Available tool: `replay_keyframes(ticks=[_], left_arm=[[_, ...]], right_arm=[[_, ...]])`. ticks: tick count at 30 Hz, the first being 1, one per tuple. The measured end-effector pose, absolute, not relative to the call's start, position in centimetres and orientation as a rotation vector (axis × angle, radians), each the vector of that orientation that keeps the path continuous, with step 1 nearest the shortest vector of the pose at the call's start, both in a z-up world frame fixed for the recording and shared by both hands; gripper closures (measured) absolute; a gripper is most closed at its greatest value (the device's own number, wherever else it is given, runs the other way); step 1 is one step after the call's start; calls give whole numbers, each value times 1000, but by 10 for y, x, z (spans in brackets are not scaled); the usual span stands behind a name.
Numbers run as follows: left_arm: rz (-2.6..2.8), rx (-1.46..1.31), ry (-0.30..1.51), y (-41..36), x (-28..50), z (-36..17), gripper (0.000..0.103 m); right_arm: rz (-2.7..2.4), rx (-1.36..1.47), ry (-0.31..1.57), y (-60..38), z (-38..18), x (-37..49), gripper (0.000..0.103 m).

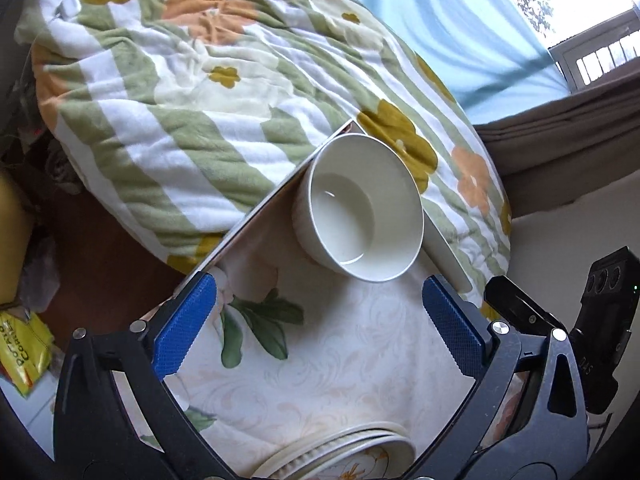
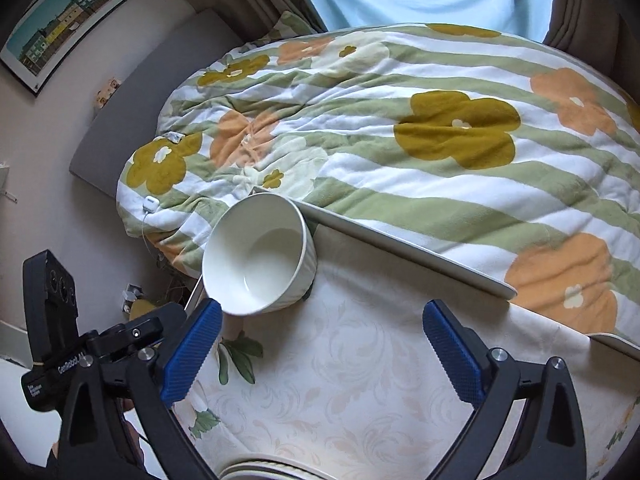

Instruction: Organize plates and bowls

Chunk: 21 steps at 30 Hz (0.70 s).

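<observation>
Clearly, the coming move turns on the plain white ceramic bowl with a ribbed outer wall (image 1: 360, 216) (image 2: 260, 254), which sits upright and empty at the far corner of the small table covered in a cream floral-print cloth (image 1: 320, 360) (image 2: 360, 380). The bowl is round, so it offers no long axis; only the rim and the wall matter for a grip.

From the left gripper (image 1: 320, 328), the bowl lies straight ahead and slightly toward its right finger, apart from both blue ribbed pads, which stand wide open with nothing between them. From the right gripper (image 2: 320, 352), the same bowl lies ahead and to the left, its near rim just beside the tip of that gripper's left blue pad (image 2: 192, 356); whether they touch I cannot tell. Its fingers, too, are spread apart and empty.

By my judgement the left gripper is better lined up, with the bowl nearly centred between its fingers, while the right one sits closer but off to one side.

Nearer than the bowl, at the near edge of the table, a stack of cream plates with a floral pattern (image 1: 340, 456) (image 2: 260, 470) lies below both grippers. Beyond the table lies a green-and-white striped flowered quilt (image 1: 180, 100) (image 2: 400, 140).
</observation>
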<state>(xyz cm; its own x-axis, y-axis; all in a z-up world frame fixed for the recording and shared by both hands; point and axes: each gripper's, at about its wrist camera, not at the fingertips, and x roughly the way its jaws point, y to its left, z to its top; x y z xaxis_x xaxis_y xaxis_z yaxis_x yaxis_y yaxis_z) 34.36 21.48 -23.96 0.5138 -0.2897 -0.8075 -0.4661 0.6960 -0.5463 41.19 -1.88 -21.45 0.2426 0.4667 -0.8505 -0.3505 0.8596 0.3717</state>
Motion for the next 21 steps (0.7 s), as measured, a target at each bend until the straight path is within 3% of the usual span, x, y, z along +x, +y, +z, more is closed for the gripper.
replay_keyframes(ticks=[7, 13, 15, 18, 20, 21], left_arm=[[156, -797, 991, 204, 355, -252, 4], [170, -774, 998, 203, 373, -271, 49], [168, -764, 1001, 204, 378, -276, 66], [162, -736, 1010, 204, 382, -280, 78], [164, -726, 1002, 205, 383, -281, 78], [165, -719, 1000, 205, 383, -281, 78]], right_arm=[[607, 135, 1245, -3, -240, 431, 5], [656, 160, 1289, 13, -262, 443, 40], [669, 165, 1297, 20, -268, 445, 46], [681, 164, 1304, 28, -275, 448, 58], [683, 163, 1305, 31, -279, 448, 72], [683, 161, 1307, 31, -281, 449, 75]])
